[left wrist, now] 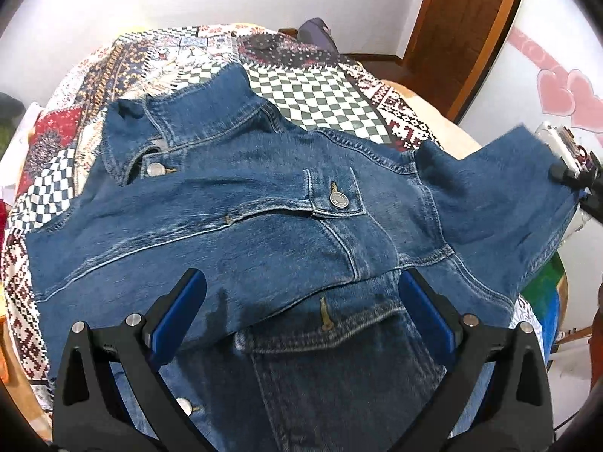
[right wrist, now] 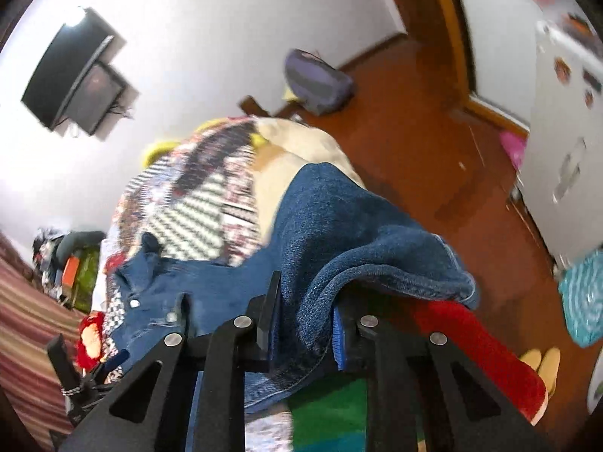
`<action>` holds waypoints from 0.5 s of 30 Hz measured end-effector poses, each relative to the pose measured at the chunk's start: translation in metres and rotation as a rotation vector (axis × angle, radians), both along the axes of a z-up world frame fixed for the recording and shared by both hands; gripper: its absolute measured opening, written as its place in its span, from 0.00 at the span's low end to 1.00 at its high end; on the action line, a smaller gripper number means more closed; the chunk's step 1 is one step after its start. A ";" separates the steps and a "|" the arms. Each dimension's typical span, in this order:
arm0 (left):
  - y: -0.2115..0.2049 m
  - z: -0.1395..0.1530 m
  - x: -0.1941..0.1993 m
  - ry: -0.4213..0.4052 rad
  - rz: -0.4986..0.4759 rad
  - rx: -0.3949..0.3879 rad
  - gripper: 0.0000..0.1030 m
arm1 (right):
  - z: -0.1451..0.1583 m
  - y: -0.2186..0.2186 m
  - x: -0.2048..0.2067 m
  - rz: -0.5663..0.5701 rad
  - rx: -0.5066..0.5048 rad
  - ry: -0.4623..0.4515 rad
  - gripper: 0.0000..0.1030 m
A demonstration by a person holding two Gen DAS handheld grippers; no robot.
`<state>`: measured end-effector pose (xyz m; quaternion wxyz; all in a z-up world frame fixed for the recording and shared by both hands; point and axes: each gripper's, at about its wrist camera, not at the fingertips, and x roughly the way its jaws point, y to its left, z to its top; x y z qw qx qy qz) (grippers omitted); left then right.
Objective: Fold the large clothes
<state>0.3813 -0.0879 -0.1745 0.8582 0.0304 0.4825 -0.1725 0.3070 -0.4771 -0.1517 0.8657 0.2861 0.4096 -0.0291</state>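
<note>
A blue denim jacket (left wrist: 264,226) lies front up on a patchwork quilt (left wrist: 309,90), collar at the far left, one sleeve folded across its chest. My left gripper (left wrist: 301,293) is open just above the jacket's lower front, holding nothing. My right gripper (right wrist: 307,324) is shut on the jacket's other sleeve (right wrist: 339,226) and holds it raised off the bed's right side. In the left wrist view that sleeve (left wrist: 501,188) stretches right to the right gripper (left wrist: 565,173) at the frame edge.
The quilt covers a bed with a beige sheet (right wrist: 301,143). A wooden door (left wrist: 463,26) and a white wall with pink hearts (left wrist: 565,94) stand to the right. A purple bag (right wrist: 316,79) sits on the brown floor. A red cloth (right wrist: 486,354) hangs below the right gripper.
</note>
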 end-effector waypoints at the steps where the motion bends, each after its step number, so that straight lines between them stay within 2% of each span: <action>1: 0.002 0.002 -0.002 -0.008 0.000 0.002 1.00 | 0.008 0.005 0.001 0.015 -0.003 -0.016 0.18; 8: 0.033 0.024 -0.021 -0.078 0.038 -0.010 1.00 | 0.076 0.074 0.021 0.174 -0.076 -0.154 0.15; 15: 0.083 0.047 -0.037 -0.174 0.115 0.012 1.00 | 0.120 0.167 0.058 0.325 -0.124 -0.226 0.11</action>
